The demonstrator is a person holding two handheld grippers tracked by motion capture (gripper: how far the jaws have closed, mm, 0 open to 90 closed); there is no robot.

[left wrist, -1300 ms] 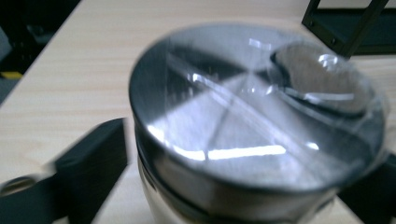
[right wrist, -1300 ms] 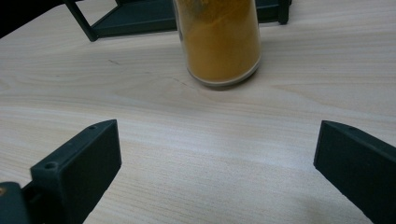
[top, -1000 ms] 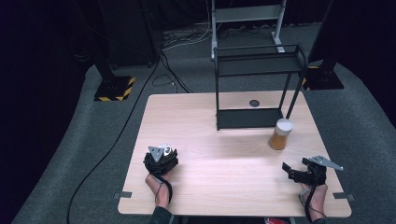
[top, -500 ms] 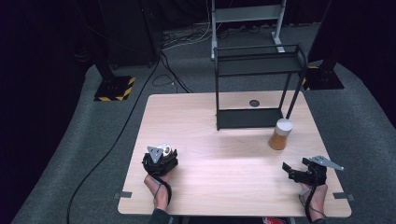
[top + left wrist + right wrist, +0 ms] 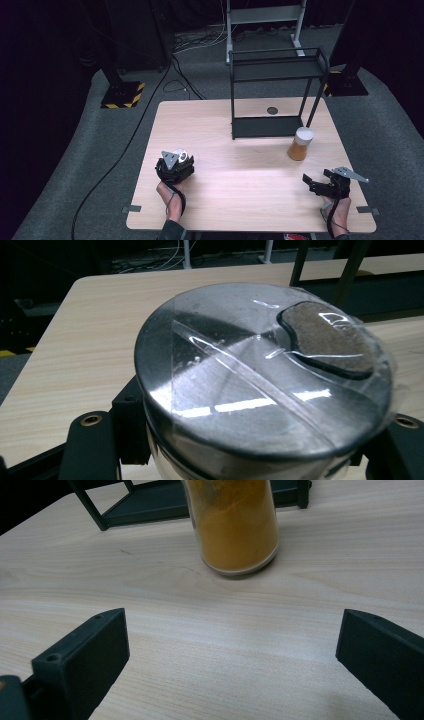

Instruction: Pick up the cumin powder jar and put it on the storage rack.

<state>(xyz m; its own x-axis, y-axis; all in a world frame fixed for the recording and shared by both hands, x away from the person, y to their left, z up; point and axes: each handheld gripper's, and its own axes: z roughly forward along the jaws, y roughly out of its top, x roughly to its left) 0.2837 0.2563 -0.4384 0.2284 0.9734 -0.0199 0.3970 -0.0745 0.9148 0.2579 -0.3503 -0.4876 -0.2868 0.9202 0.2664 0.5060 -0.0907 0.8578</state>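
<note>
The black shelf rack (image 5: pixel 274 95) stands beyond both grippers; an orange spice jar (image 5: pixel 300 143) sits upright ahead of the wide-open right gripper (image 5: pixel 232 665), nothing between; the left gripper (image 5: pixel 175 167) clamps a silver-lidded jar (image 5: pixel 260 375), lid facing the camera.

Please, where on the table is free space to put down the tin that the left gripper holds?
The left gripper is shut on the tin. The table is bare along its left half, between the rack and this gripper, and in the middle between both grippers. It is crowded at the right: the jar stands before the rack, near the open right gripper.
</note>
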